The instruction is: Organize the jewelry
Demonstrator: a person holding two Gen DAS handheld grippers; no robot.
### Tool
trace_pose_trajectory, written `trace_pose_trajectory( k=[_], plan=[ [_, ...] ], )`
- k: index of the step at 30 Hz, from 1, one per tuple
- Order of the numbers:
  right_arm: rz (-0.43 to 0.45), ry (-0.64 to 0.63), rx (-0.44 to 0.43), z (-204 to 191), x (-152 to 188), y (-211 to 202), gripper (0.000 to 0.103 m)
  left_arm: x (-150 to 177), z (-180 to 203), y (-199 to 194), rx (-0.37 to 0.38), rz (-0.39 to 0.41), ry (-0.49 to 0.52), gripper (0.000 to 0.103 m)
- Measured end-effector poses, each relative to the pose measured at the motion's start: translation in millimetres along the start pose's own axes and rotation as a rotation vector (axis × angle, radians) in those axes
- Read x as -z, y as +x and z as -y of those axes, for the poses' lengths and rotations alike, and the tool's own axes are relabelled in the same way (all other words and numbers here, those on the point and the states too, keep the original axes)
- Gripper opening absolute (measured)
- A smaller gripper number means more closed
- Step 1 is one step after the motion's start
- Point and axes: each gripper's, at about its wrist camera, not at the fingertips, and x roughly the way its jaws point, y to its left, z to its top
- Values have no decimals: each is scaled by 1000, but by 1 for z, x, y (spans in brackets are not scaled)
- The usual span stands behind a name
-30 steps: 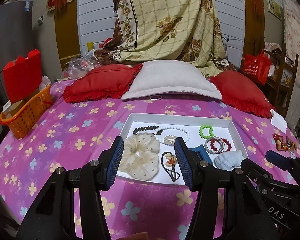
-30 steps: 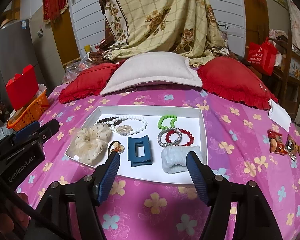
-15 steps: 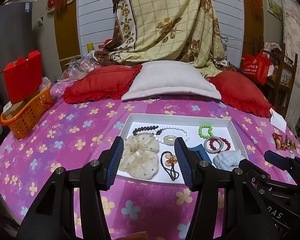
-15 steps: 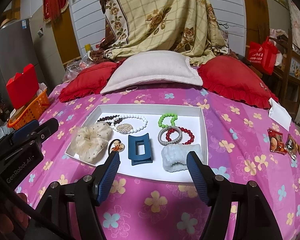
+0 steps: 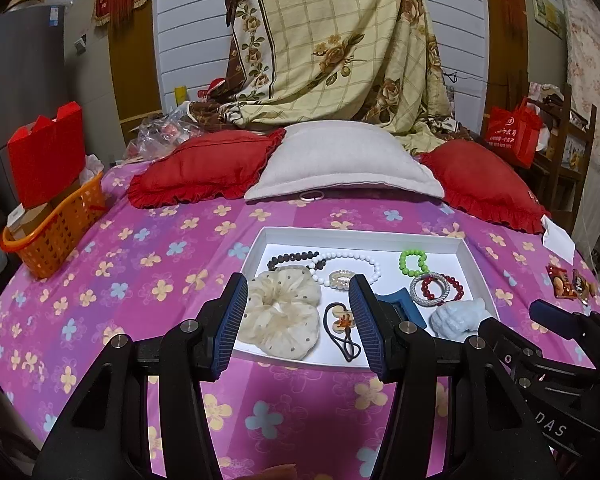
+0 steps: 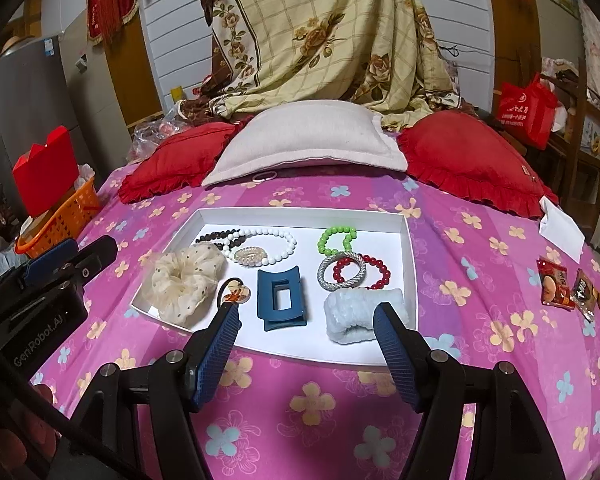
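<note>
The white tray (image 6: 407, 240) sits in the middle of the pink flowered bed cover (image 6: 480, 320), and all the jewelry lies inside it. The cream scrunchie (image 6: 182, 280) is at its near left corner and the blue hair clip (image 6: 281, 298) by its near edge. The left gripper (image 5: 298, 320) and the right gripper (image 6: 306, 344) are both wide apart and hold nothing.

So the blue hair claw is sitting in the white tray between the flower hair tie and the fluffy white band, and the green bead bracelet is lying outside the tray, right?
Not quite. The green bead bracelet lies inside the white tray, near its far side, as the right wrist view shows. The blue hair claw does sit between the flower hair tie and the fluffy white band.
</note>
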Motion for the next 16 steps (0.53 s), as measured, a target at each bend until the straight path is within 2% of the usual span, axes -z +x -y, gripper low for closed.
trace_pose_trajectory(
  k=[9, 16],
  plan=[
    [-6, -2, -3, -1, 1, 2, 68, 0, -1, 0, 4, -1, 0, 53],
    [-8, -3, -13, 3, 3, 4, 68, 5, -5, 8, 40, -15, -19, 53]
  ],
)
